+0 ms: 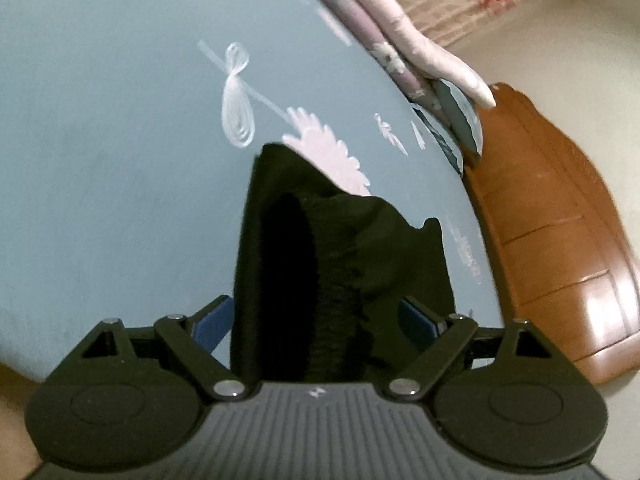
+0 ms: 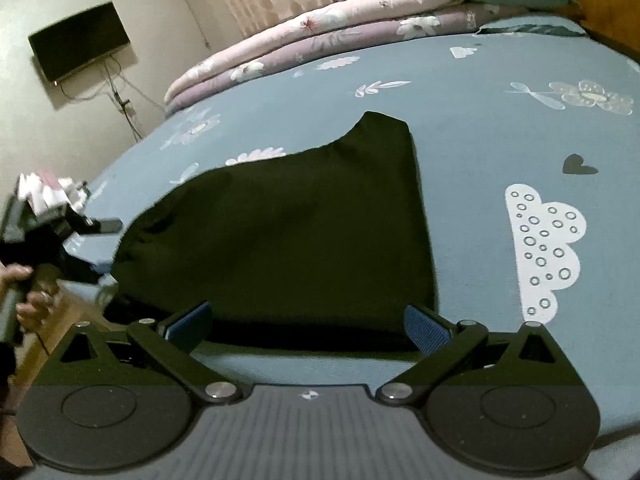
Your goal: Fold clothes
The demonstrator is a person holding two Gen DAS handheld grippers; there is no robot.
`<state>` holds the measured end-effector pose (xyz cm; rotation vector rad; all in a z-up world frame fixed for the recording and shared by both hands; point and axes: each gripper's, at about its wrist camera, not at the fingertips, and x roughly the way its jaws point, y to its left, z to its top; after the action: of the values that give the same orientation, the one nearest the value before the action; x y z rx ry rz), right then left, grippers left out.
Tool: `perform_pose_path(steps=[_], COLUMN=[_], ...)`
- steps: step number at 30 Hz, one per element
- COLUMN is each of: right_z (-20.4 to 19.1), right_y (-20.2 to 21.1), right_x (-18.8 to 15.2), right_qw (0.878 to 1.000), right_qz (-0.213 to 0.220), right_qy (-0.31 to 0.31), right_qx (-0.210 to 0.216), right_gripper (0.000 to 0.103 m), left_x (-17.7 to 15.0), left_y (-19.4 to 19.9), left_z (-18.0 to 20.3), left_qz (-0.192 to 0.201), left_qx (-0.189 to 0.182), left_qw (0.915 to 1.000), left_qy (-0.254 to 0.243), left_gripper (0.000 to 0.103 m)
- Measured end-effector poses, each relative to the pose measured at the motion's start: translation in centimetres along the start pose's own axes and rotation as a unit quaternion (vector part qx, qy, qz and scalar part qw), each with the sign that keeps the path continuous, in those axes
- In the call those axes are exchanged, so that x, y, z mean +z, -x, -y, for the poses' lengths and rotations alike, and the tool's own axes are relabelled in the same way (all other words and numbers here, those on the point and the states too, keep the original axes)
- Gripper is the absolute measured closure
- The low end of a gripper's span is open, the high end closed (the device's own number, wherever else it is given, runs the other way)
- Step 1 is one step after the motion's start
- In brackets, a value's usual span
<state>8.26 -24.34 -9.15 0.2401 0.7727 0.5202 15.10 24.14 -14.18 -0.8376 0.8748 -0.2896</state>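
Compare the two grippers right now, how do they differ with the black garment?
The left gripper has black garment bunched up between its wide-spread jaws, lifted off the blue sheet. The right gripper sits with jaws just as wide, nothing between them, the garment's near edge lying flat just ahead. Both have blue pads.

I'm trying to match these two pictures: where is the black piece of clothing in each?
Left wrist view: the black garment rises from between the gripper's fingers, centre-bottom.
Right wrist view: it lies spread mid-frame on the blue bedsheet.
Shared landmark: the folded pink floral quilt at the bed's far edge.
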Motion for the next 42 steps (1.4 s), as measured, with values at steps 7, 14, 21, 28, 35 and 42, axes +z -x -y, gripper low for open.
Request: perform_pose_path(steps=[7,14,21,28,35,42], right_z=[2.0,6.7,10.9,11.5,11.3,11.1], right_y=[-1.5,-4.2,-7.4,-10.1,-12.8,-11.8], right_x=[1.7,5.1,7.8,10.4,12.4,10.9], right_qw=[0.997,0.989,0.972,0.972,0.969,0.962], right_qz=[-0.001,-0.025,-0.060,-0.073,-0.087,-0.110], right_qy=[-0.067,-0.135,-0.196,-0.184,-0.179,-0.179], right_qx=[0.038,0.058,0.119,0.127,0.147,0.176], right_gripper=[0.000,0.000,0.000,0.000,0.000,0.000], left_x=[1.1,2.4,3.5,4.7,4.5,4.3], left_y=[-1.4,-2.8,-4.3,-5.2,-5.2,-5.4], left_z=[-0.5,-0.2,0.1,0.8,1.0,1.0], left_qz=[-0.020,-0.038,-0.058,-0.072,-0.076,-0.075], left_qx=[-0.021,-0.034,-0.054,-0.054,-0.057,-0.065], left_qw=[0.9996,0.9987,0.9968,0.9958,0.9952,0.9947], left_qy=[0.001,-0.003,-0.006,-0.018,-0.025,-0.027], left_gripper=[0.012,0.008,0.003,0.002,0.002,0.002])
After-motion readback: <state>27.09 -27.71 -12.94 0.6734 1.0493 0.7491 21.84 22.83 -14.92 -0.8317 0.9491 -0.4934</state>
